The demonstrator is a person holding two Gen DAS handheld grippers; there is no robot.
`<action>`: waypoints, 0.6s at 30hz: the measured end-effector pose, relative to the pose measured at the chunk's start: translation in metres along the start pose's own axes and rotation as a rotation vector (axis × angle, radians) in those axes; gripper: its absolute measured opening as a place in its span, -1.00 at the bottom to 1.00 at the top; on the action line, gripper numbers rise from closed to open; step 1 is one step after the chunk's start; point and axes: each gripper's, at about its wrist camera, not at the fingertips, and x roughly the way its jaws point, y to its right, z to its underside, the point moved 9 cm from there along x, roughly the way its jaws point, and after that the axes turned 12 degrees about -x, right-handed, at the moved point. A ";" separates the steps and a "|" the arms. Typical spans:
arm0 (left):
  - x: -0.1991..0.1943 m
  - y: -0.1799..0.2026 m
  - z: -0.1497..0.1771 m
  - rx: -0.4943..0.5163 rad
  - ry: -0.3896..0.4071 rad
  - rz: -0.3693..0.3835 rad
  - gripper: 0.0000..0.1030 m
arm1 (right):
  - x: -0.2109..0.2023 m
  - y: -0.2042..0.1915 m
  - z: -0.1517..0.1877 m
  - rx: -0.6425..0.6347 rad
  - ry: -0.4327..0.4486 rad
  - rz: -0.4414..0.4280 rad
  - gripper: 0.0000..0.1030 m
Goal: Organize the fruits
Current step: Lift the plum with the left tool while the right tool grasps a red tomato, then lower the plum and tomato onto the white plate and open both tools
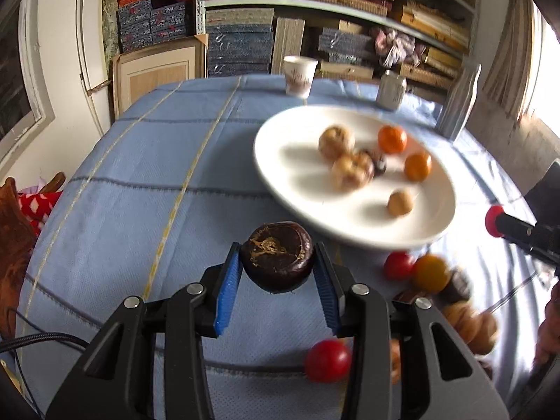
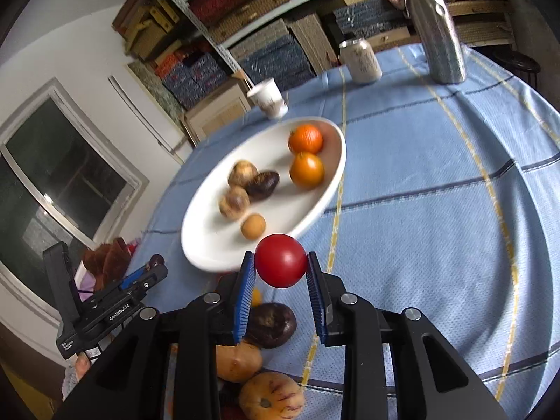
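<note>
My left gripper (image 1: 278,262) is shut on a dark brown round fruit (image 1: 276,253), held above the blue cloth just in front of the white plate (image 1: 280,161). My right gripper (image 2: 280,264) is shut on a red round fruit (image 2: 281,260) near the plate's (image 2: 203,245) front rim. The plate carries two orange fruits (image 2: 305,139), several tan ones (image 2: 242,173) and a dark one (image 2: 262,184). In the right wrist view the left gripper (image 2: 154,262) shows at lower left with the dark fruit. The right gripper's red fruit (image 1: 494,220) shows at the right edge of the left wrist view.
Loose fruits lie on the cloth: a red one (image 1: 328,360), a red, an orange and tan ones (image 1: 432,273) together, a dark one (image 2: 271,325) and tan ones (image 2: 271,397). A paper cup (image 1: 300,76), a can (image 1: 391,90) and a metal bottle (image 2: 434,35) stand beyond the plate. Shelves of boxes stand behind the table.
</note>
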 end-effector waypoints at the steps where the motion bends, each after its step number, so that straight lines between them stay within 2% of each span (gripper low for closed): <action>1: 0.000 0.004 -0.009 0.007 0.000 -0.003 -0.22 | -0.004 -0.002 -0.007 0.001 0.017 -0.004 -0.42; 4: 0.008 0.019 -0.032 0.041 -0.003 -0.022 -0.22 | -0.002 -0.010 -0.029 -0.040 0.010 0.016 -0.42; 7: 0.025 0.031 -0.047 0.042 -0.017 -0.022 -0.21 | 0.017 -0.021 -0.047 -0.101 -0.029 0.061 -0.42; 12: 0.058 0.042 -0.055 0.000 -0.055 0.017 -0.22 | 0.054 -0.022 -0.042 -0.128 -0.070 0.083 -0.42; 13: 0.062 0.042 -0.055 0.003 -0.056 0.015 -0.14 | 0.061 -0.020 -0.040 -0.126 -0.075 0.084 -0.42; 16: 0.064 0.040 -0.055 0.011 -0.034 0.007 0.58 | 0.068 -0.012 -0.037 -0.139 -0.063 0.108 -0.32; 18: 0.061 0.038 -0.057 0.019 -0.019 0.002 0.64 | 0.065 -0.007 -0.038 -0.138 -0.048 0.111 -0.31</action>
